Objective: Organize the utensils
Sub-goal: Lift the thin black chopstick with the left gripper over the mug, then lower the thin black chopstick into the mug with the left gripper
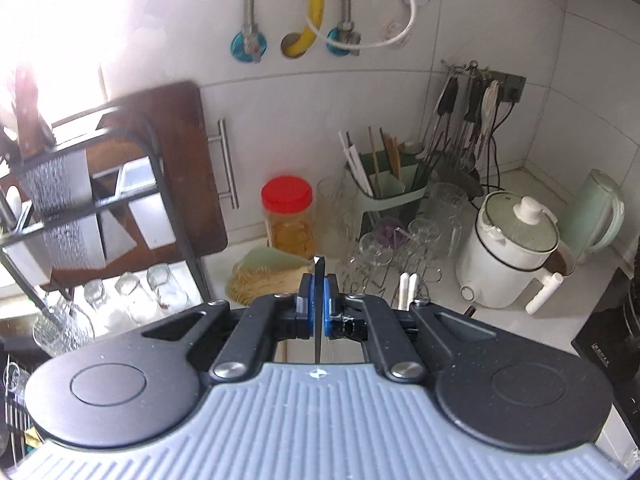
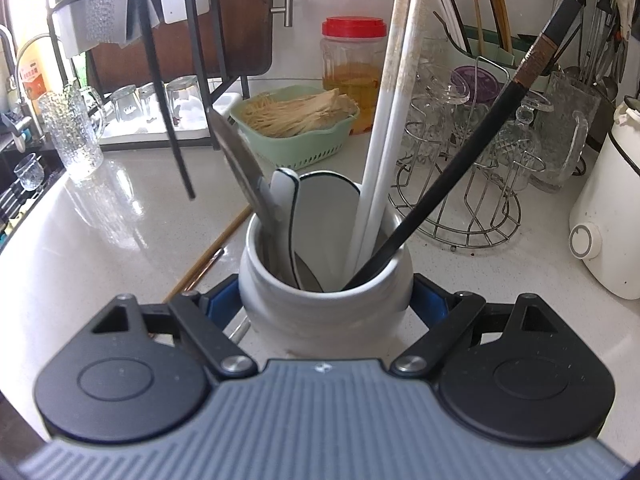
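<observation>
Now | L gripper (image 1: 319, 300) clamps black chopstick (image 1: 319, 320) | R gripper (image 2: 325, 304) grips utensil crock (image 2: 324, 300)

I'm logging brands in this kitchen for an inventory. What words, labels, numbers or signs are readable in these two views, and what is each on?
No text can be read for certain.
Orange-labelled bottle by the sink at the left edge: red printed characters, too blurred to read.
Black appliance at the right edge: small pale lettering on its front, too small to read.
Red-lidded clear plastic jar: no label visible.
White electric cooking pot: no markings visible.
</observation>
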`<state>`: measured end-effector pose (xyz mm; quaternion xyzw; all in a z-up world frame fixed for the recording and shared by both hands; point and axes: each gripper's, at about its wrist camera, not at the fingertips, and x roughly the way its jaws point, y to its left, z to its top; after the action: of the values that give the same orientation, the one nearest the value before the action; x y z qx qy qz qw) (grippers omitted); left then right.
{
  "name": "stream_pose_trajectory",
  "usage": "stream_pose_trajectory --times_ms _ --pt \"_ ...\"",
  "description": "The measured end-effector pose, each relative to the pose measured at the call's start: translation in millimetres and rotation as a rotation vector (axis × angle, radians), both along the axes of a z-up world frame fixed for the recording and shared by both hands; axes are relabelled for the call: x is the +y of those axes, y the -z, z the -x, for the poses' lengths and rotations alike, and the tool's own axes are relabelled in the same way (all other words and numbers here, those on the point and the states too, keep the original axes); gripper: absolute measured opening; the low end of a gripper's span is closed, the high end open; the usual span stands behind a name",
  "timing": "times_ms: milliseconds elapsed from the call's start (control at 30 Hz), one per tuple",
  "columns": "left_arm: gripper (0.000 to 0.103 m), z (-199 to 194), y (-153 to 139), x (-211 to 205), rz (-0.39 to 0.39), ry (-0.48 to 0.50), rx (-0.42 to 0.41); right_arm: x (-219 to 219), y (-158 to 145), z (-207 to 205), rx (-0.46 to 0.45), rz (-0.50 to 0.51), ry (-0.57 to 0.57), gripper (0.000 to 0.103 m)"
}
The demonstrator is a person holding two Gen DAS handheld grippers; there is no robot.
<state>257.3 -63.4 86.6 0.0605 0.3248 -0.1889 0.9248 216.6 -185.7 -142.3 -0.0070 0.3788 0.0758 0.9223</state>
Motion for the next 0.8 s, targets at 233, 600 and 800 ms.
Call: stream_pose_trajectory --times_ms 233,600,800 --pt "0.005 13 -31 -15 0.009 0.059 -0.041 0 1 -2 -0.003 -0.005 0.005 0.090" --pt "0.005 31 -53 -42 0.043 0.148 -0.072 -1 2 0 -0.014 -0.008 0.008 0.090" --pt "0.005 23 -31 -54 0.026 0.165 -0.019 0 2 0 -0.018 -0.011 0.011 0.090"
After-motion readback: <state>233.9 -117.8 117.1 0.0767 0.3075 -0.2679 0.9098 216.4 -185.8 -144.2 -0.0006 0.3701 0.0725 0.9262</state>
